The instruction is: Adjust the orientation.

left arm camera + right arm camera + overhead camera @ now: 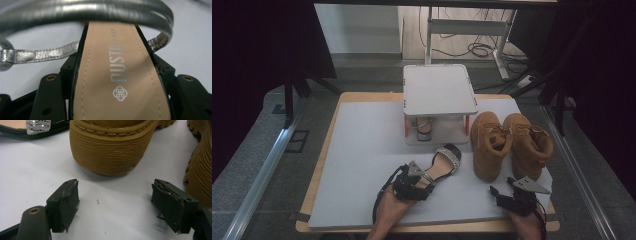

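A black sandal [443, 161] with a tan insole [117, 75] and silver straps lies on the grey mat, toe toward the rack. My left gripper [422, 177] is shut on its heel end, one jaw against each side of the sole [115, 67]. The silver ankle strap [87, 10] arches just ahead of the jaws. My right gripper [502, 186] rests open at the front right of the mat, with bare mat between its pads [115, 195]. It points at the heel of the nearer tan boot [112, 150], a short way off.
Two tan boots [489, 142] [528, 142] stand side by side at the right. A white two-tier rack [439, 90] stands at the back centre, with a second sandal [424, 127] on its lower shelf. The grey mat [362, 150] covers the wooden table.
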The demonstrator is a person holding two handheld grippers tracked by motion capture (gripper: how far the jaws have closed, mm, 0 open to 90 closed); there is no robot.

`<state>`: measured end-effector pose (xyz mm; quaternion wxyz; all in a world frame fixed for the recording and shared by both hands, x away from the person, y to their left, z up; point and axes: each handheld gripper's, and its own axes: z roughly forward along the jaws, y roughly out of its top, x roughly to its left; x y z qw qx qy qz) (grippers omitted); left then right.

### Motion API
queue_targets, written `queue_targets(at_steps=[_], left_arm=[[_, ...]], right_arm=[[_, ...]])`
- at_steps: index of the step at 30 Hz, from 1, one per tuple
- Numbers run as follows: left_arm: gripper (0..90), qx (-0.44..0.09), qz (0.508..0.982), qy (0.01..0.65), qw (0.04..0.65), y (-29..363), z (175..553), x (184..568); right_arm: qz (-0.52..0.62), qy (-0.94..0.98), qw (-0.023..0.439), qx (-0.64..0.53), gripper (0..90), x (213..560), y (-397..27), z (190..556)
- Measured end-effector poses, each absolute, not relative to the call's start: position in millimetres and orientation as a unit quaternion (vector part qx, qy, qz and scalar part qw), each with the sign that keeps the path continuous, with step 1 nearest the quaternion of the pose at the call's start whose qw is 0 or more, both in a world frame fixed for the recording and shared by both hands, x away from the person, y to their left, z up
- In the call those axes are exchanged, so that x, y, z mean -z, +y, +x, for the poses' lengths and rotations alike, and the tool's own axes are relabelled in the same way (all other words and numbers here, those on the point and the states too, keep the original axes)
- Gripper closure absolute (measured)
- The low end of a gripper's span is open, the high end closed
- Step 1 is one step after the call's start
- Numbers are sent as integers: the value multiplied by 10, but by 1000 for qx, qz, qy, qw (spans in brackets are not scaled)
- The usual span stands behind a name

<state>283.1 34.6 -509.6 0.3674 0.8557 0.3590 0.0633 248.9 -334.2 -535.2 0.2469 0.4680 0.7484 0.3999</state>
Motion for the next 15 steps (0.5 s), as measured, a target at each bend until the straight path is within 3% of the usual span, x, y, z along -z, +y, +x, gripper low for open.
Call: queue_targets(at_steps=[7,11,15], left_arm=[[274,-71,859,376,340,275,2877,5072],[383,-67,865,362,340,267,2867,5061],[388,-77,868,355,338,253,2849,5056]], right_arm=[[468,748,247,-400,216,5352,-3342,2488],[468,748,247,-400,216,5352,-3342,2489],[468,748,247,-400,216,5352,-3342,2489]])
